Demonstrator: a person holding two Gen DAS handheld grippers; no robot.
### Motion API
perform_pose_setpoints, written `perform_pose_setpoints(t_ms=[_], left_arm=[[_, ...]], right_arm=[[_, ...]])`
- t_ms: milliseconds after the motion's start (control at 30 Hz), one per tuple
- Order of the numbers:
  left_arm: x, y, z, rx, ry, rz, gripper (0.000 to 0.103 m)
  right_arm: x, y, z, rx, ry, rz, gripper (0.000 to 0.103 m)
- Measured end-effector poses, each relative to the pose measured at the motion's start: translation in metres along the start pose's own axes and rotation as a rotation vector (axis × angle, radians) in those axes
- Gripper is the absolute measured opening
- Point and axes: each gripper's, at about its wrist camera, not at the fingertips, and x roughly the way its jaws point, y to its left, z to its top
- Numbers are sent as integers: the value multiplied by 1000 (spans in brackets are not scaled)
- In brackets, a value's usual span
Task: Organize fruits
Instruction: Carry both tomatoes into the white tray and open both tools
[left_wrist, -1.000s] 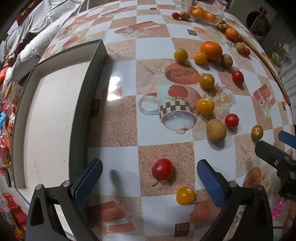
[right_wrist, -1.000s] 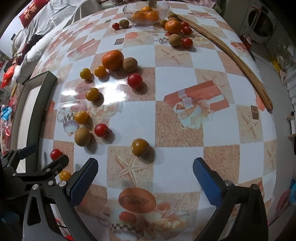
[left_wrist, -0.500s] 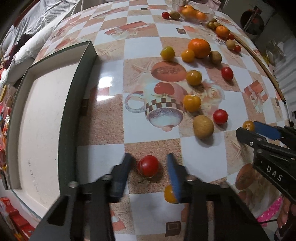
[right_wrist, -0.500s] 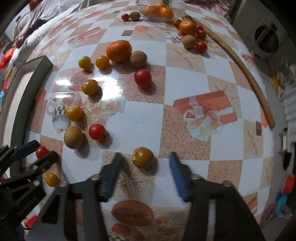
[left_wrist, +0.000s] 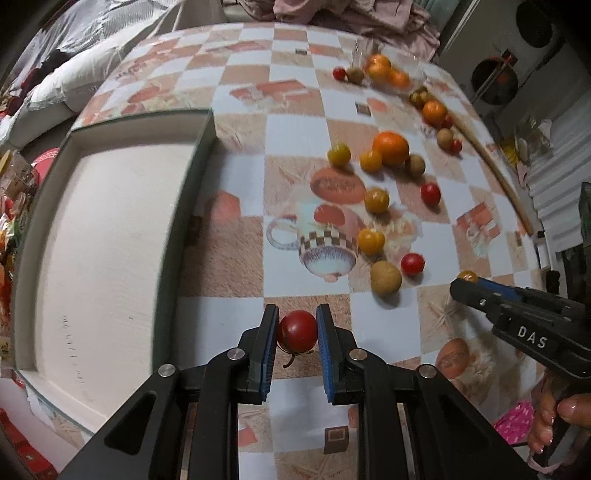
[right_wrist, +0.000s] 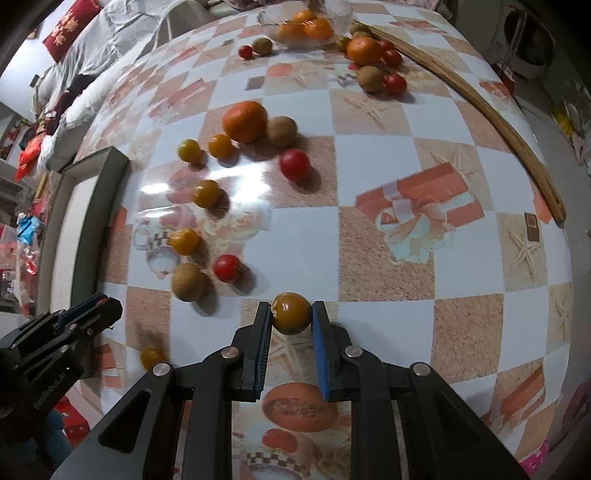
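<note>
While both point steeply down, the left gripper (left_wrist: 297, 332) clamps a red tomato (left_wrist: 297, 331), stem (left_wrist: 291, 358) toward camera; the right gripper (right_wrist: 291, 314) clamps an amber tomato (right_wrist: 291, 313).

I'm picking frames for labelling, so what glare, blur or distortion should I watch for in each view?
Left wrist view: motion blur smears the tablecloth print and distant fruit, though the red tomato between the left gripper pads stays sharp; fisheye bends the tray edge. Right wrist view: white glare patch on the tablecloth, mild blur, and the wooden stick bows.
</note>
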Motion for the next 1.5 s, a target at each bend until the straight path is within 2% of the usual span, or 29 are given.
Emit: perform_pose_setpoints(t_ms=[100, 300, 600, 867, 1067, 1267, 1500], left_arm=[[-7, 2, 4, -7, -24, 5, 22], [-23, 21, 5, -45, -60, 30, 22], [-44, 87, -6, -138, -94, 118, 22], [-41, 154, -24, -234, -81, 217, 22], [-26, 187, -34, -262, -49, 269, 22], [-14, 202, -37, -264, -29, 282, 22], [-8, 203, -36, -236, -20, 286, 23]], right_arm=[[-8, 4, 3, -21, -10, 18, 24], [-14, 38, 11, -81, -24, 51, 24], [-7, 109, 21, -205, -15, 105, 24], [11, 182, 27, -314, 6, 165, 24], [33, 233, 20, -403, 64, 207, 24], [59, 264, 3, -503, 121, 173, 24], [74, 275, -2, -558, 135, 130, 24]])
